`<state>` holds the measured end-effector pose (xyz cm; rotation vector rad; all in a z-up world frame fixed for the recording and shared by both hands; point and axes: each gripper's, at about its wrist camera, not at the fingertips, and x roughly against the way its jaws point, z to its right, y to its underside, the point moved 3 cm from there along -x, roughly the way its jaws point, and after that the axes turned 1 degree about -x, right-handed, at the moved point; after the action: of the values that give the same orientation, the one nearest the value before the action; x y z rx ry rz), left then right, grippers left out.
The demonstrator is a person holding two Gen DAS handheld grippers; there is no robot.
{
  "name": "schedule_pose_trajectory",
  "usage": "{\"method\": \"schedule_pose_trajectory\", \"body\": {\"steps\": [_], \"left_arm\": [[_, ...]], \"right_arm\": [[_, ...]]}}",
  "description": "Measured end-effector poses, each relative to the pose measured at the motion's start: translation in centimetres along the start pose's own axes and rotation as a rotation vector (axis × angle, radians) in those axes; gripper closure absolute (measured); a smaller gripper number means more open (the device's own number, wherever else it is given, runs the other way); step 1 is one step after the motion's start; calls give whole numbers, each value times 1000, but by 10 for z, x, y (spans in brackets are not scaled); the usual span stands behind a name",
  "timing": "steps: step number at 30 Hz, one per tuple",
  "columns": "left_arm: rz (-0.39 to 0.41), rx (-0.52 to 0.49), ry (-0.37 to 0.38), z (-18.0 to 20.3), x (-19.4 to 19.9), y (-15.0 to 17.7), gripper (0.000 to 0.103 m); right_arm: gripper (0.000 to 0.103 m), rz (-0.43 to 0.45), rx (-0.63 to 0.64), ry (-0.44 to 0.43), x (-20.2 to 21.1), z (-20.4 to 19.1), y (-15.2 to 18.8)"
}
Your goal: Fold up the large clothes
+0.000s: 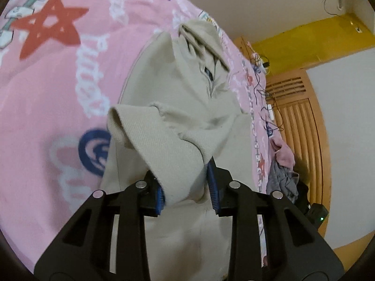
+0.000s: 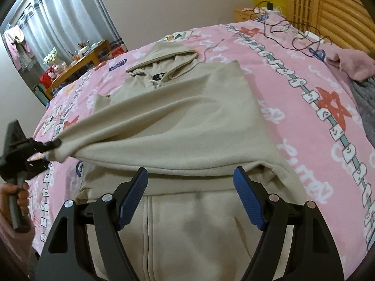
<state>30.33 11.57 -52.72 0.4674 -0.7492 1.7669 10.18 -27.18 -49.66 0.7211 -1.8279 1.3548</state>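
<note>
A beige zip hoodie lies front-up on the pink bedspread, its hood at the far end. One sleeve is drawn across the chest toward the left. My left gripper is shut on that sleeve's cuff, which bunches between the blue pads and lifts off the body. In the right wrist view the left gripper pinches the sleeve end at the left edge, held by a hand. My right gripper hovers open over the hoodie's lower body, nothing between its pads.
Black cables trail over the bed near the wooden headboard. A pink garment and a grey one lie at the bed's right edge. A cluttered wooden table and curtains stand beyond the far left.
</note>
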Motion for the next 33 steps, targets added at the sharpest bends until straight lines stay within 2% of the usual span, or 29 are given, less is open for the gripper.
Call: {"method": "schedule_pose_trajectory", "body": {"steps": [4, 8, 11, 13, 15, 17, 18, 19, 22, 25, 27, 30, 32, 33], "left_arm": [[-81, 173, 16, -53, -32, -18, 74], [-162, 248, 37, -93, -55, -18, 73], [-172, 248, 36, -98, -52, -18, 72], [-179, 208, 7, -91, -46, -20, 72], [-208, 215, 12, -85, -43, -18, 71], [-250, 205, 11, -77, -38, -17, 57], [-269, 193, -1, -72, -31, -17, 38], [-278, 183, 1, -69, -26, -18, 29], [-304, 167, -25, -54, -3, -30, 24], [-271, 184, -82, -39, 16, -57, 16], [-230, 194, -68, -19, 26, -83, 14], [-162, 122, -53, 29, 30, -125, 10], [-116, 26, -42, 69, 29, -152, 9], [-80, -35, -68, 87, 29, -166, 9]], "right_arm": [[30, 8, 23, 45, -25, -5, -13], [31, 20, 77, 133, -58, -4, -36], [33, -13, 108, 189, -92, 3, -56], [33, -51, 117, 207, -115, 8, -64], [34, -103, 132, 224, -139, 13, -68], [37, -118, 151, 219, -149, 12, -68], [37, -119, 162, 209, -152, 11, -68], [37, -122, 165, 196, -153, 10, -69], [37, -141, 146, 134, -149, 7, -75], [37, -155, 153, 108, -130, 2, -96], [36, -155, 145, 83, -109, -2, -122], [26, -94, 177, 71, -62, -10, -188], [18, -53, 215, 66, -39, -18, -228], [16, -20, 248, 77, -27, -24, -255]]}}
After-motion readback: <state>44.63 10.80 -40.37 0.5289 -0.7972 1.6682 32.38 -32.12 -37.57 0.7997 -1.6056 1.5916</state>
